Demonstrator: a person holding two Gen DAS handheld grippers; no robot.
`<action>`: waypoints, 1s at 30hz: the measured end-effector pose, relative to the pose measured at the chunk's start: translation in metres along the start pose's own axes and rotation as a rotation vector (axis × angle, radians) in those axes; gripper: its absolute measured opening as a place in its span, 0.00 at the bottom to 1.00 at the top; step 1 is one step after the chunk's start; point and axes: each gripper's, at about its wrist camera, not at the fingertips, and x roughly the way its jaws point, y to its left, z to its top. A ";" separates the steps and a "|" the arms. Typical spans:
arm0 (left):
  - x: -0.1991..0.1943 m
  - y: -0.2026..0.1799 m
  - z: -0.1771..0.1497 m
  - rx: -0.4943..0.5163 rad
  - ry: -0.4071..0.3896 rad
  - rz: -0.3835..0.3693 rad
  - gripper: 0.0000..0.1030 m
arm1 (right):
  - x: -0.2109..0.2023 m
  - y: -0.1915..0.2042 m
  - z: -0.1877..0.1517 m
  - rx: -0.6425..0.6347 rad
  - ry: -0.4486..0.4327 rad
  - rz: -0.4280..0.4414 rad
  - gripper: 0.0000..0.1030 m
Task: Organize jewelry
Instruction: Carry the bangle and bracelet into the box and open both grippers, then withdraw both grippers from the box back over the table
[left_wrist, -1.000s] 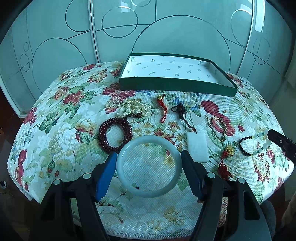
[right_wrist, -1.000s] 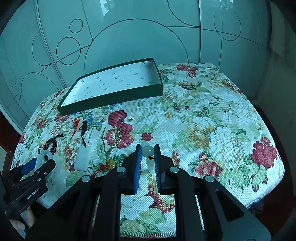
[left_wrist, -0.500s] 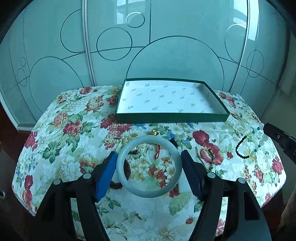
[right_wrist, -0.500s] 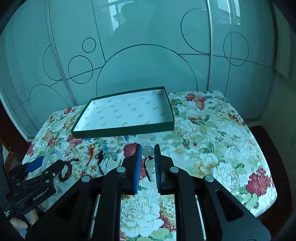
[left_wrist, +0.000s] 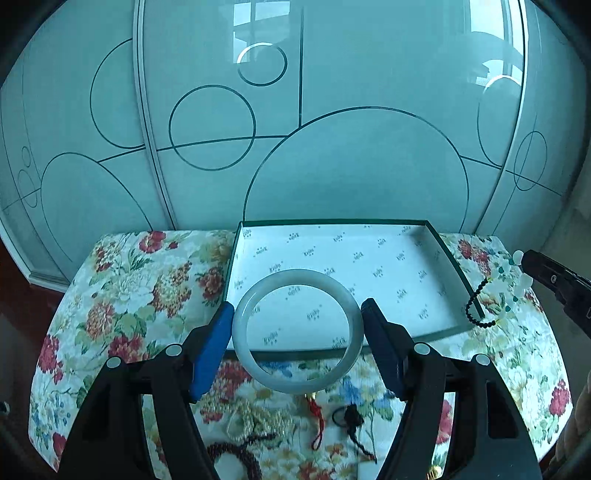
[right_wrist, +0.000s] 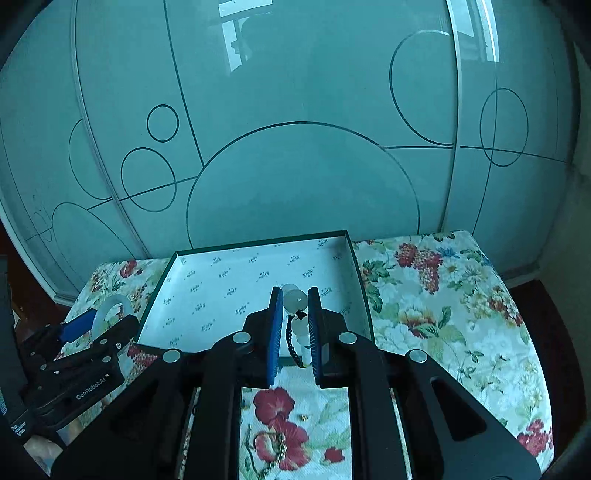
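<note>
The left hand-held gripper (left_wrist: 297, 334) is pinching a pale jade bangle (left_wrist: 297, 330) across its width, holding it in the air over the near wall of the green tray (left_wrist: 458, 273). The right hand-held gripper (right_wrist: 294, 332) is squeezing a bead bracelet (right_wrist: 297, 325) of white and small black beads, whose loose end is dangling near the tray's near right corner. The bangle is hard, smooth and round, so it is likely gripped on only two small patches; any tilt or jolt could let it slip and drop onto the tray rim or the floral-covered counter (left_wrist: 122, 295), perhaps cracking. The dangling beads could snag the tray wall. More strands, a pearl bracelet (left_wrist: 258, 421) and a red tassel charm (left_wrist: 319, 424), are lying below the bangle.
</note>
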 end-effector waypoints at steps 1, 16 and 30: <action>0.008 -0.001 0.005 0.003 0.000 0.006 0.68 | 0.009 -0.001 0.004 0.002 0.004 -0.002 0.13; 0.129 -0.015 -0.005 0.049 0.120 0.054 0.68 | 0.137 -0.026 -0.025 0.038 0.207 -0.058 0.13; 0.128 -0.018 -0.010 0.068 0.145 0.034 0.76 | 0.130 -0.025 -0.026 0.028 0.192 -0.060 0.32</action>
